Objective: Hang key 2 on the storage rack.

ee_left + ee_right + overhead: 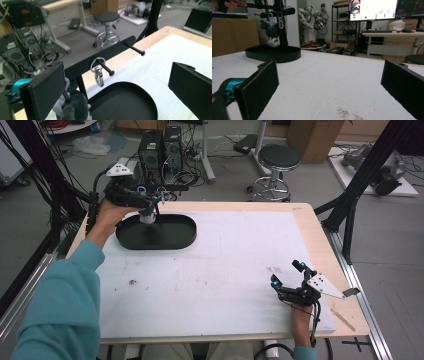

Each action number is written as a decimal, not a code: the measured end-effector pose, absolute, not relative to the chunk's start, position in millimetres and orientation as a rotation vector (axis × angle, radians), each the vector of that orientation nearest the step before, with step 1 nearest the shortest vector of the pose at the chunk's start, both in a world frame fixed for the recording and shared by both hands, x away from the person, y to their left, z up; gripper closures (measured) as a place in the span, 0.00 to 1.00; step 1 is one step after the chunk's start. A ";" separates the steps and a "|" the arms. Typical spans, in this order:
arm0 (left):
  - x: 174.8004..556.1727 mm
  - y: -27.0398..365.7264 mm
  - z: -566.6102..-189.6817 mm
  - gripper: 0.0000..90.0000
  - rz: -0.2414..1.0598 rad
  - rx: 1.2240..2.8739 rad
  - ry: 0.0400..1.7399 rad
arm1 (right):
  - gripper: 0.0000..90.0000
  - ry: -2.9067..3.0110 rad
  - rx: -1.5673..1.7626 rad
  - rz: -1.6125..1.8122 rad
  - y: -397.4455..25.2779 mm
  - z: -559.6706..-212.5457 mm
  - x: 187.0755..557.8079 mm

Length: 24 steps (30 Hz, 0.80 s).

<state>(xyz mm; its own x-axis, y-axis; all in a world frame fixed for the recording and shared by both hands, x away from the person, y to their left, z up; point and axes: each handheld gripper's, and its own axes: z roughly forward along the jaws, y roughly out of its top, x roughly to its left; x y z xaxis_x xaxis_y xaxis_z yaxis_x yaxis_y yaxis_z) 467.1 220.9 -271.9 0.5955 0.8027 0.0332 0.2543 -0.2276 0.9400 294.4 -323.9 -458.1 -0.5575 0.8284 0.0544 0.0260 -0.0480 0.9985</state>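
At the near right of the bench [225, 290], the right hand-held gripper [286, 275] rests low on the white mat, held by a hand at the near edge; its jaws stand wide apart with nothing between them, and in the right gripper view they frame bare mat with a small dark smudge just ahead. Farther in, the middle of the mat lies between the two grippers, which are well apart. At the far left sits a black oval tray [185, 237], its rim low and its inside dark. From the tray's far side rises a black stand [82, 67] with a crossbar carrying pegs that point toward the near side. A silver carabiner [98, 75] hangs from the middle peg by its ring. A small plush keychain [272, 32], dark grey above and pale below, hangs on a neighbouring peg over the tray; in the left gripper view its fuzzy top shows at the bottom edge, just beside the left jaw. The left hand-held gripper [150, 207] is held up at the stand above the tray's far left part, with its jaws spread wide; the plush lies near its left jaw, and whether they touch cannot be told. Beyond the bench stand a round black stool [279, 157] and computer towers [161, 147] on the floor.
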 end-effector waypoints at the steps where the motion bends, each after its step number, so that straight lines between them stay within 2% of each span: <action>1: 461.5 223.4 -273.2 0.02 0.655 1.767 0.860 | 0.01 1.615 0.916 1.672 -324.1 -458.2 294.5; 14: 373.1 254.2 -306.3 0.02 0.734 1.690 0.714 | 0.01 1.615 0.906 1.667 -323.9 -458.2 294.8; 20: 338.0 262.9 -336.6 0.02 0.788 1.626 0.664 | 0.01 1.618 0.905 1.663 -323.4 -458.1 294.4; 24: 317.0 267.3 -365.6 0.02 0.774 1.578 0.661 | 0.01 1.617 0.901 1.659 -323.5 -458.1 294.6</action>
<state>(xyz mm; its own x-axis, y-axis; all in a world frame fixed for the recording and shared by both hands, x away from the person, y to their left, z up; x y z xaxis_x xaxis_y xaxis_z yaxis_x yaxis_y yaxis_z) 317.0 267.3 -365.6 0.6172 0.7782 0.1158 -0.0075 -0.1414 0.9899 294.6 -323.5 -458.1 -0.5569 0.8298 0.0364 0.0153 -0.0335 0.9993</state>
